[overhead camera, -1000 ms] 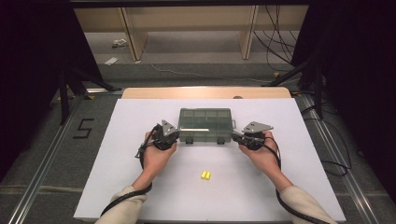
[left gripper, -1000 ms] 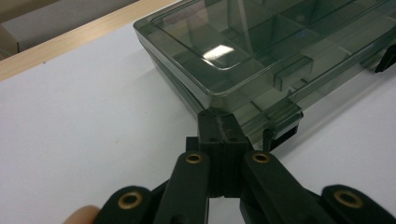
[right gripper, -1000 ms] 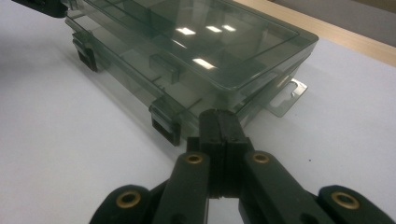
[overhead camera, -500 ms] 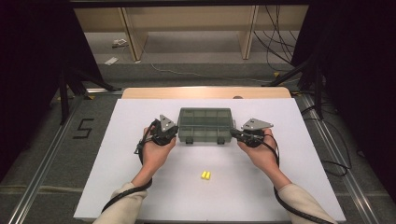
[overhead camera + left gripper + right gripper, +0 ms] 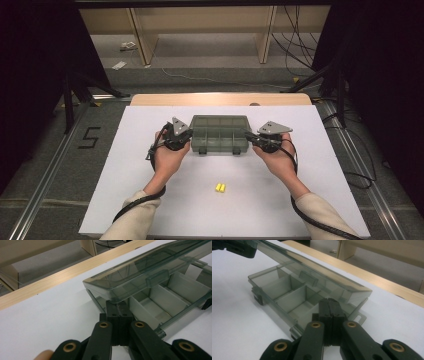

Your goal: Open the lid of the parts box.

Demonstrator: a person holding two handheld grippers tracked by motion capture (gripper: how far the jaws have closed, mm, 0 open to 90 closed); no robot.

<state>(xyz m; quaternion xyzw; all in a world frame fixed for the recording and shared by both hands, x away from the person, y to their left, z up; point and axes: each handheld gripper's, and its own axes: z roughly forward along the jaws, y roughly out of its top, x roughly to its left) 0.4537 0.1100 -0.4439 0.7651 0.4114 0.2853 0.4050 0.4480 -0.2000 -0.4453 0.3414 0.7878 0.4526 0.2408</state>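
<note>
Under both claws (image 5: 186,141), the lid (image 5: 140,270) stays raised.

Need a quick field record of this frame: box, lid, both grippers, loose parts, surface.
box: smoky clear compartment box, mid-table, dividers inside, compartments look empty
lid: lid lifted partway, tilted above the tray
left gripper: left gripper jaws shut, tips under the lid's edge at the box's left end
right gripper: right gripper jaws shut, tips under the lid's edge at the right end
loose parts: two small yellow pieces side by side, nearer the person than the box
surface: white board on a wooden table
</note>
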